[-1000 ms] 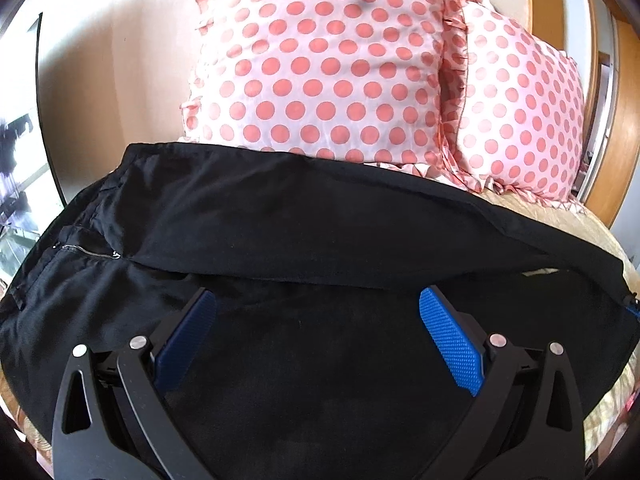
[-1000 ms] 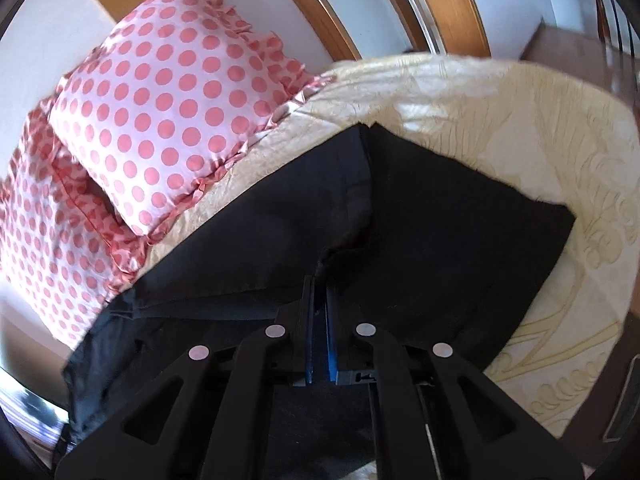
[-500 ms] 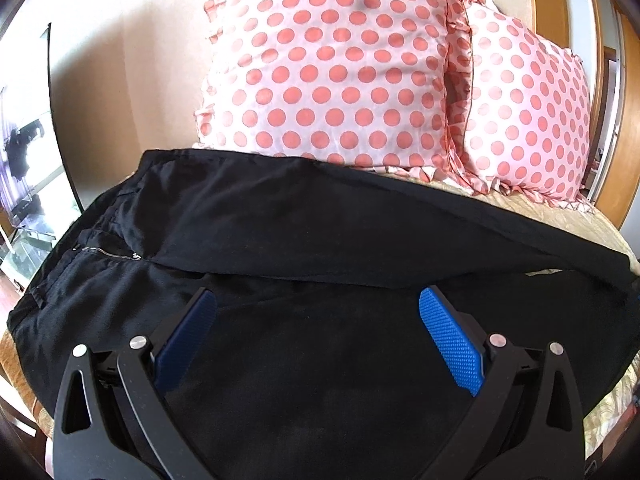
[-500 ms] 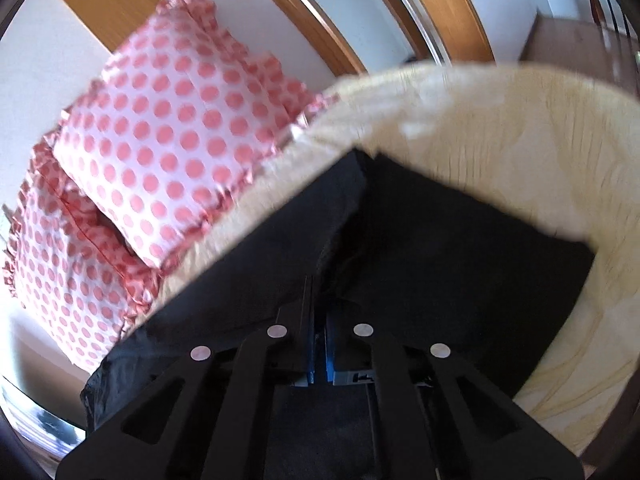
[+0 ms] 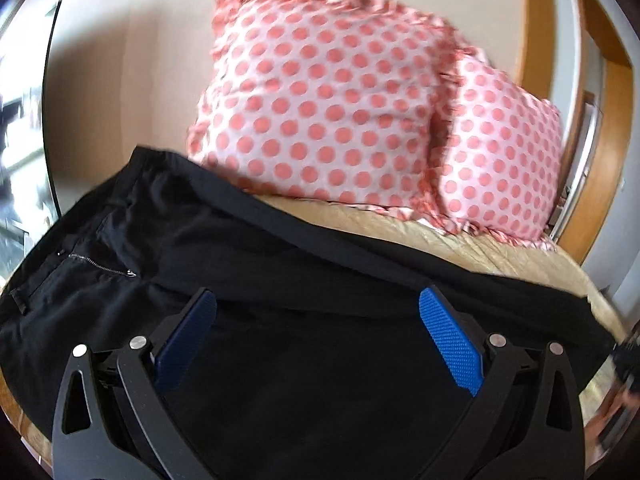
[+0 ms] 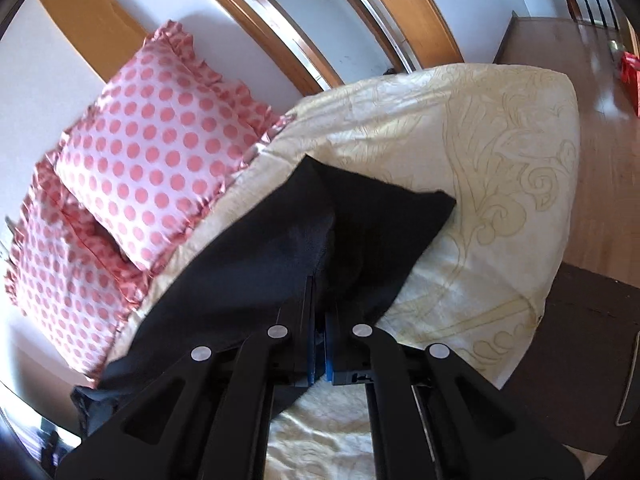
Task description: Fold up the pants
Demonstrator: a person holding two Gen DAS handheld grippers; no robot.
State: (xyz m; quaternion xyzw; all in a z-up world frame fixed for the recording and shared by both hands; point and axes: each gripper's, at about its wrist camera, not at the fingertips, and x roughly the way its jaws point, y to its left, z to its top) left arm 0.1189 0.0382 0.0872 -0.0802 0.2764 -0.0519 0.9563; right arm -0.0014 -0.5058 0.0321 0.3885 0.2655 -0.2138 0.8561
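Black pants (image 5: pixel 280 280) lie across the bed, waist and zipper (image 5: pixel 100 266) at the left, legs running right. My left gripper (image 5: pixel 316 316) is open with blue pads, hovering over the thigh area, holding nothing. In the right wrist view my right gripper (image 6: pixel 320 300) is shut on the pants (image 6: pixel 260 272) near the leg ends and lifts the cloth off the bedspread. The hem end (image 6: pixel 400 216) drapes beyond the fingers.
Two pink polka-dot pillows (image 5: pixel 320 112) (image 6: pixel 152 160) lean against the wall at the head of the bed. A cream patterned bedspread (image 6: pixel 500 168) covers the bed. The bed edge and wooden floor (image 6: pixel 592 60) lie to the right. Wooden door frames stand behind.
My right gripper has lifted and pulled the leg end, so more bedspread shows under it. My left gripper has risen and tilted; the pillows appear higher and the pants lower.
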